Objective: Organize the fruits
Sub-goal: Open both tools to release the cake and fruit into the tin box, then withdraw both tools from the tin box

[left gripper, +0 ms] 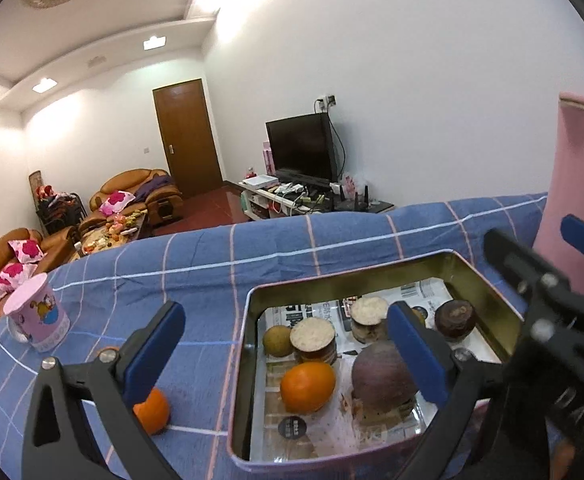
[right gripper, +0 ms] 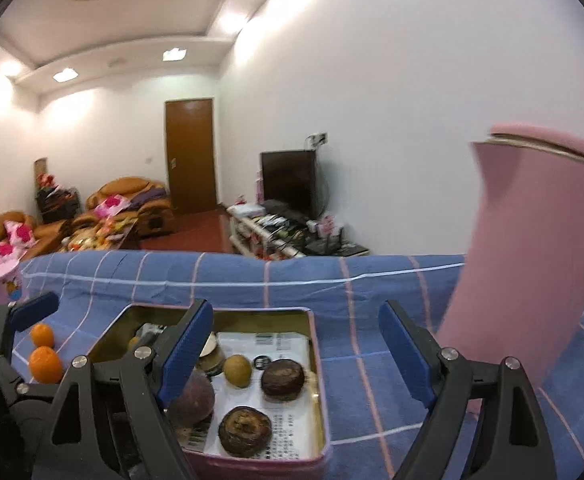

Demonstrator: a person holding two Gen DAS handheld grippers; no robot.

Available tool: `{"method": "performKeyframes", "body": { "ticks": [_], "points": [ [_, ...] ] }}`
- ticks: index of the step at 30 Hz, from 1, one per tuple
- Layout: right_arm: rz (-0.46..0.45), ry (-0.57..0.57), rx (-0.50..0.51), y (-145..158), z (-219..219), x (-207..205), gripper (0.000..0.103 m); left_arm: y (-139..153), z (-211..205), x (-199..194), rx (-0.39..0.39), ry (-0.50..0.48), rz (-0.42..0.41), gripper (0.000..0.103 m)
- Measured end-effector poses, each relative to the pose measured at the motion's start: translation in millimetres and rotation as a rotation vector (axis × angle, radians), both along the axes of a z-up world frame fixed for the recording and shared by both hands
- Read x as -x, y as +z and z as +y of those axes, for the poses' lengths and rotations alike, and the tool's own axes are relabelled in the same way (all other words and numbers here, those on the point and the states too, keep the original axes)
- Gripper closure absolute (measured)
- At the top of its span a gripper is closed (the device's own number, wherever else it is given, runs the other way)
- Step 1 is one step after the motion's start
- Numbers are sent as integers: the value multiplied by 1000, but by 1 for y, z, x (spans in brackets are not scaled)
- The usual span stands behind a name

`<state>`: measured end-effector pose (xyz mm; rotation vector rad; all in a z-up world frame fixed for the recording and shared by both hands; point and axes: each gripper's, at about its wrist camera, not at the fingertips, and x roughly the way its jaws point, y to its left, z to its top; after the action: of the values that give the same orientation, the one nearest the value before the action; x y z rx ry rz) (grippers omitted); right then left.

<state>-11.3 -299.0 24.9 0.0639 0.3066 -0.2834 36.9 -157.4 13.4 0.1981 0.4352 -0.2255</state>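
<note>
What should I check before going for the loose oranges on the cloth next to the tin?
1. Left gripper open and holding nothing: ok.
2. Right gripper open and holding nothing: ok.
3. Oranges outside the tin: two in the right wrist view, nearer one and farther one; ok, both unobstructed.
4. Free space in the tin: ok; printed paper shows between the orange and the other items.
5. Pink lid upright at the tin's right side, away from the oranges: ok.
6. Whether the left fingers already line up with an orange: cannot tell, one finger partly hides it.
</note>
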Motion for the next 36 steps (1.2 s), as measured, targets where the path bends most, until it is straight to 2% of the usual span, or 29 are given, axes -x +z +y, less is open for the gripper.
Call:
{"method": "performKeyframes", "body": {
  "ticks": [10, 24, 36],
  "points": [
    [-4, 12, -10, -1, 10, 24, 15, 2, 17, 21, 42, -19, -21, 0],
    [1, 6, -19, -1, 28, 41, 15, 2, 35, 47, 39, -10, -34, 0],
    [38, -5, -59, -4, 52, 37, 15, 1, 60, 44, 16, 14, -24, 0]
  ]
}}
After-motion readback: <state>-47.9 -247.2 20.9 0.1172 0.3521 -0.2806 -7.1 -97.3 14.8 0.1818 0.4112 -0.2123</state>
